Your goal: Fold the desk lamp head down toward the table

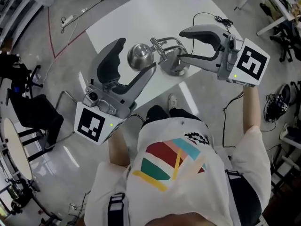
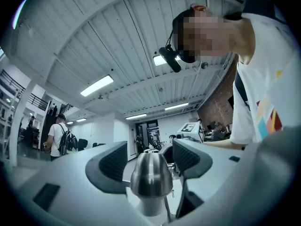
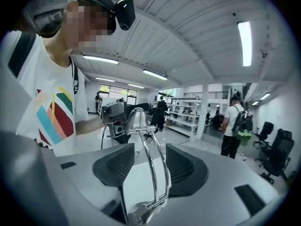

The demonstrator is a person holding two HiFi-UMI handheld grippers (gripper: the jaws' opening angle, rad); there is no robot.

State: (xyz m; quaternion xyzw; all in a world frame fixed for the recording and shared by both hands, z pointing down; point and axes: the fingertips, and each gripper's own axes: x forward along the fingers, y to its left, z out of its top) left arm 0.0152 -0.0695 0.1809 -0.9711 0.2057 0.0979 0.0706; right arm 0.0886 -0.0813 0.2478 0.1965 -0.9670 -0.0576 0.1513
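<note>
Head view: desk lamp stands on white table [image 1: 141,13], near the edge closest to the person. Chrome lamp head [image 1: 140,55] is at left, round base [image 1: 175,66] at right, twin-rod arm [image 1: 165,45] between them. Left gripper [image 1: 136,55] comes in from lower left w/ jaws either side of the lamp head. Right gripper [image 1: 180,46] comes in from the right w/ jaws either side of arm and base. Left gripper view: left gripper [image 2: 150,154] jaws spread wide; lamp head [image 2: 150,175] sits between the pads, no clear pinch visible. Right gripper view: right gripper [image 3: 149,164] jaws spread; the arm's rods [image 3: 150,172] rise upright between the pads w/ a gap each side, base [image 3: 138,215] below, lamp head [image 3: 136,117] at the top.
</note>
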